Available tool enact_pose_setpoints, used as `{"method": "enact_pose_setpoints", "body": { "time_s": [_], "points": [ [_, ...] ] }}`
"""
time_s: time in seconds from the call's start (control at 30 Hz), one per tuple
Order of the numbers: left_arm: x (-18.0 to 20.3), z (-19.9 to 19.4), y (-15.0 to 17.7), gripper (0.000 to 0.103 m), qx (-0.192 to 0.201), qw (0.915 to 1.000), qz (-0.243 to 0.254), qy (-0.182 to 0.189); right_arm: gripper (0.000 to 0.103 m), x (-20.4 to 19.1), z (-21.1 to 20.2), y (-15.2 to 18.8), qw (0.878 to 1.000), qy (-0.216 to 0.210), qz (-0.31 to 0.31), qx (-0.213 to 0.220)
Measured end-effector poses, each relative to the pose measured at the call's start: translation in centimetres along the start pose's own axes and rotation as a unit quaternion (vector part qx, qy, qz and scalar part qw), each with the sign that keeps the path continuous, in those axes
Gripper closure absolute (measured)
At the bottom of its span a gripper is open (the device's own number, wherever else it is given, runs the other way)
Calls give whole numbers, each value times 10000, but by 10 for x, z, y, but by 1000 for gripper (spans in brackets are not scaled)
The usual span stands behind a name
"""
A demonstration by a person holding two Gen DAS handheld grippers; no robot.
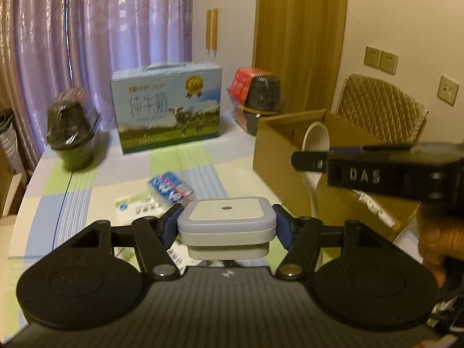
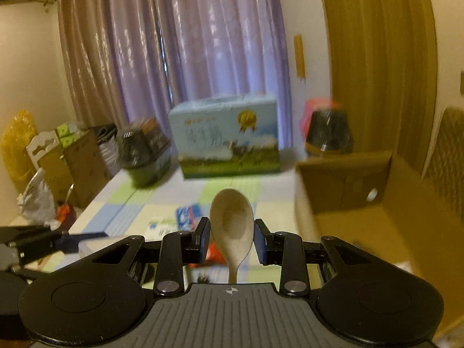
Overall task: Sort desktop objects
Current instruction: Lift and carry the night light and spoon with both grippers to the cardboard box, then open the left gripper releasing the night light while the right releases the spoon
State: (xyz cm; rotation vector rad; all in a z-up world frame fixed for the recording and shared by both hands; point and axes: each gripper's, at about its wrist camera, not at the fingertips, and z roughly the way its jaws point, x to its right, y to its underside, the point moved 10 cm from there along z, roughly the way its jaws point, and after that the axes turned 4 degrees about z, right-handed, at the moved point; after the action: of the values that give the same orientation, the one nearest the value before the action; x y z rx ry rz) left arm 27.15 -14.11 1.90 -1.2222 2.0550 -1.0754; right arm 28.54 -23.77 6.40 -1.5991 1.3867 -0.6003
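Right now the cardboard box [image 1: 278, 145] is my landmark, open-topped on the checked surface [image 1: 87, 179]. My right gripper [image 2: 231, 239] has its fingers closed on a pale spoon [image 2: 232, 217], bowl forward, just short of the box's near wall. My left gripper [image 1: 225, 226] has its fingers clamped on a small white square device [image 1: 226, 221], left of the box, above a blue packet [image 1: 169, 188]. The spoon's rounded bowl could, I judge, pivot or slip between the fingers, and the two grippers could collide at the box mouth. A milk carton [image 1: 166, 104] stands beyond the box's far-left corner, against purple curtains [image 1: 95, 23].
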Motion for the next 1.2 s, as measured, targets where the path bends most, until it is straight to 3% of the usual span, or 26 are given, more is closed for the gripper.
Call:
{"method": "enact_pose_setpoints", "body": {
  "time_s": [0.47,0.8,1.1,1.13,1.2],
  "points": [
    [90,22,-55,42,375,9974,281,552,74,95,-57,-49,9962,776,-86,395],
    [153,48,-65,42,435,9918,501,1095,74,162,-74,-45,9924,1181,45,330],
    [170,74,-71,42,509,9877,412,1422,74,193,-69,-32,9903,1341,314,197],
    [171,76,-70,41,501,9873,405,1450,74,194,-68,-30,9902,1349,315,175],
    [175,78,-69,21,475,9861,418,1535,74,195,-66,-28,9902,1345,346,131]
  ]
}}
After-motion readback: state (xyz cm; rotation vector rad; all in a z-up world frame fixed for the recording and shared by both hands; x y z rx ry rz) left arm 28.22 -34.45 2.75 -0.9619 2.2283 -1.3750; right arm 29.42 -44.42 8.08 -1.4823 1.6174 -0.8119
